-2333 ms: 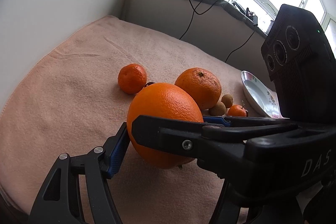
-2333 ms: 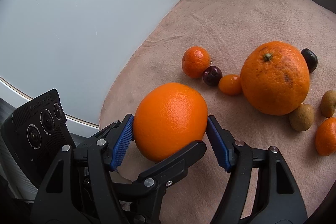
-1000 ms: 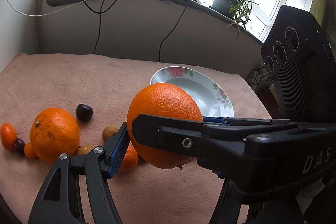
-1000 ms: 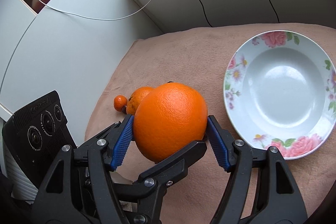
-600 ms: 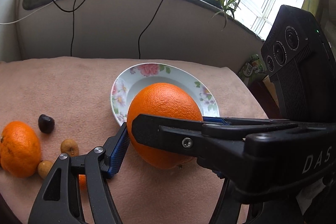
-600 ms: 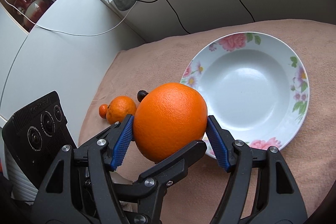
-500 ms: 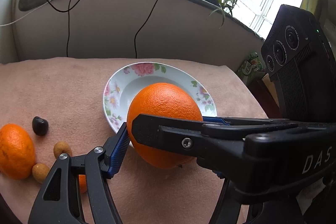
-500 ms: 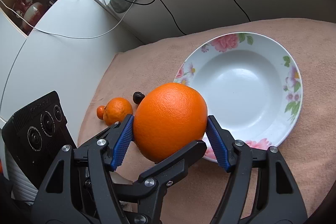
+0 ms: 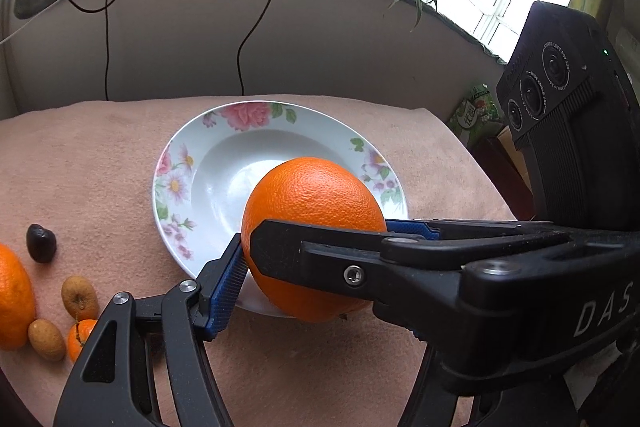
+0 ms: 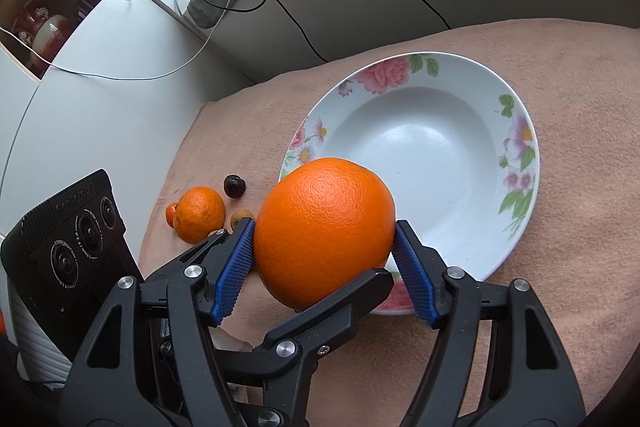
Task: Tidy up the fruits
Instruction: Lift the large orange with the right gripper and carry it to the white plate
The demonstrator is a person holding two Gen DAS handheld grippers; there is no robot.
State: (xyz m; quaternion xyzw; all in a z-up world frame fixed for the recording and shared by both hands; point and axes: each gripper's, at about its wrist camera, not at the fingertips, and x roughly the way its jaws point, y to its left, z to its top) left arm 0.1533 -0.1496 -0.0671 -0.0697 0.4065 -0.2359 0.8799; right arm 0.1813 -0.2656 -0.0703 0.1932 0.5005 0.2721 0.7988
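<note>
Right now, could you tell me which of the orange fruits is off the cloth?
The big orange, clamped by both grippers' fingers above the floral plate's rim. The smaller orange and tiny citrus lie on the cloth.

Surface covered by a peach-pink towel [image 9: 100, 163]. Lying directly on it: a floral-rimmed white plate [image 10: 516, 163]; to its left a loose cluster, comprising a mandarin [image 10: 199, 214], a dark cherry [image 9: 41, 242], two brown longans [image 9: 79, 297] and a small kumquat [image 9: 79, 339].
</note>
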